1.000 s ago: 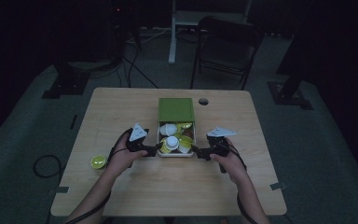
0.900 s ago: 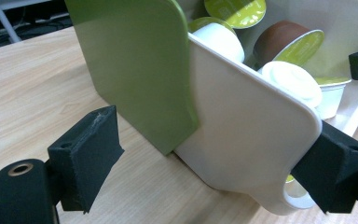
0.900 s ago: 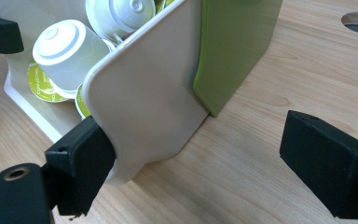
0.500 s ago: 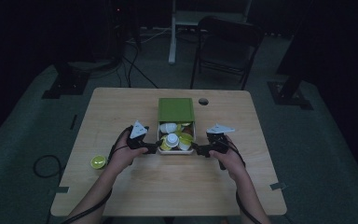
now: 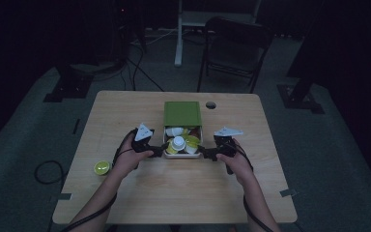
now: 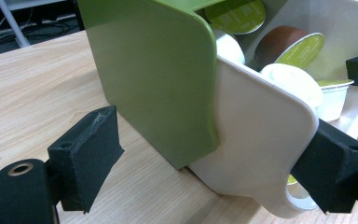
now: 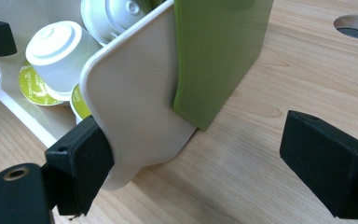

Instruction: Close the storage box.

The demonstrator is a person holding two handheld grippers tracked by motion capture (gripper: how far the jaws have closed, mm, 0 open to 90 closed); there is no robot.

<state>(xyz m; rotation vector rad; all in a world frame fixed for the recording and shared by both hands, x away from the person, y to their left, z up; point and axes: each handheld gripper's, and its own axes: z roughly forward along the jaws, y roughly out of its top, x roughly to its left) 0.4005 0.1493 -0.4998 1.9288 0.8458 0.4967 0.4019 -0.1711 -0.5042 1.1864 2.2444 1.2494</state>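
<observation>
Nearest the viewer, two forearms are seen entering over the wooden counter [image 5: 174, 193]. The left tool [image 5: 160, 151] and the right tool [image 5: 204, 153] are positioned at opposite sides of a white tray [image 5: 183, 155]. In each gripper view, the jaws are spread apart: one jaw is seen touching the tray's side wall [image 6: 261, 140], while the other stands well clear of it, so nothing is clamped. Coffee capsules [image 5: 178, 143] are held in the tray, whose far part is covered by a green sleeve [image 5: 182, 113]. One yellow-green capsule [image 5: 101, 167] is seen lying apart at the counter's left. A chair [image 5: 234, 43] is seen beyond.
</observation>
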